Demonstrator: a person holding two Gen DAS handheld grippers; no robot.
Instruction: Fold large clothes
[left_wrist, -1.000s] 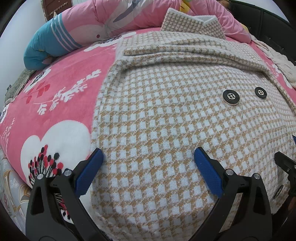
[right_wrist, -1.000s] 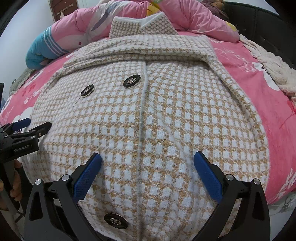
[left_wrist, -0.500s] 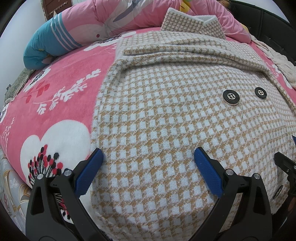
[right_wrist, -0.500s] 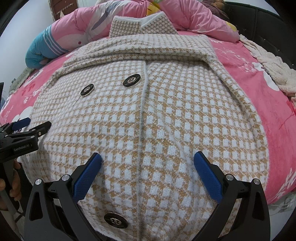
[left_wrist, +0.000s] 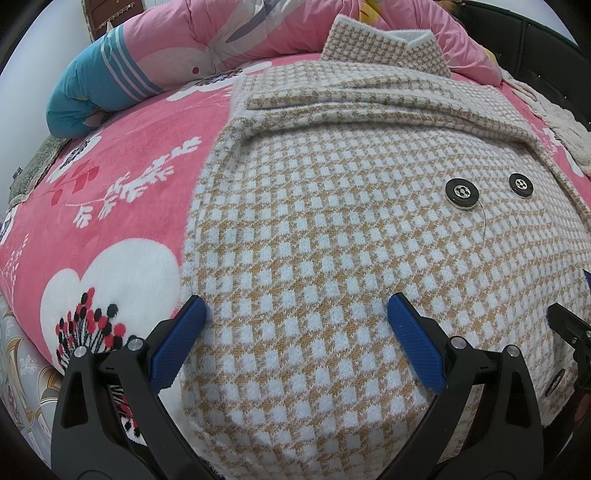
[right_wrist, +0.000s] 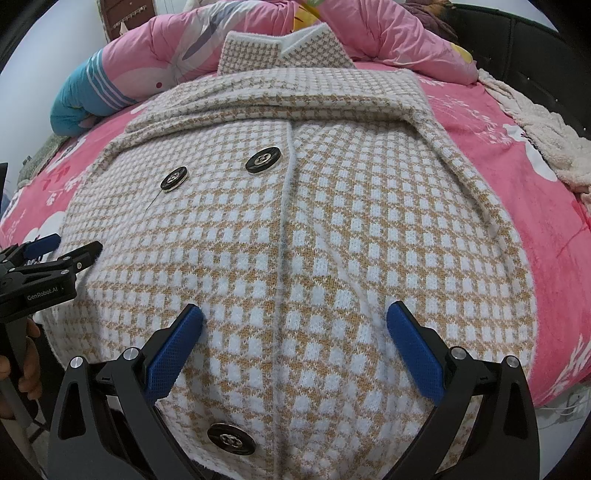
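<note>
I count one coat (right_wrist: 332, 229), tan-and-white houndstooth knit, lying flat front-up on the bed's pink blanket (left_wrist: 122, 177), collar (right_wrist: 284, 48) at the far end against the rolled pink quilt (right_wrist: 177, 48), hem at the near bed edge. Sleeves: two, both folded across the chest in a band just below the collar. Buttons: three in the right wrist view, two black ones side by side (right_wrist: 263, 160) left of the front placket and one (right_wrist: 231, 438) near the hem; the left wrist view shows the same upper pair (left_wrist: 461, 192). My left tongs (left_wrist: 295, 328) stand wide open over the coat's near-left corner, left finger at the coat's side edge where it meets the blanket, nothing held. My right tongs (right_wrist: 293, 328) also stand wide open over the hem, straddling the placket, nothing held. In the right view the left tongs (right_wrist: 64, 251) show at the left margin with a hand (right_wrist: 26, 369) below. Open room: a broad strip of blanket left of the coat, a narrower one on the right up to a cream throw (right_wrist: 539, 129) at the far right; the bed edge drops off just near of the hem.
</note>
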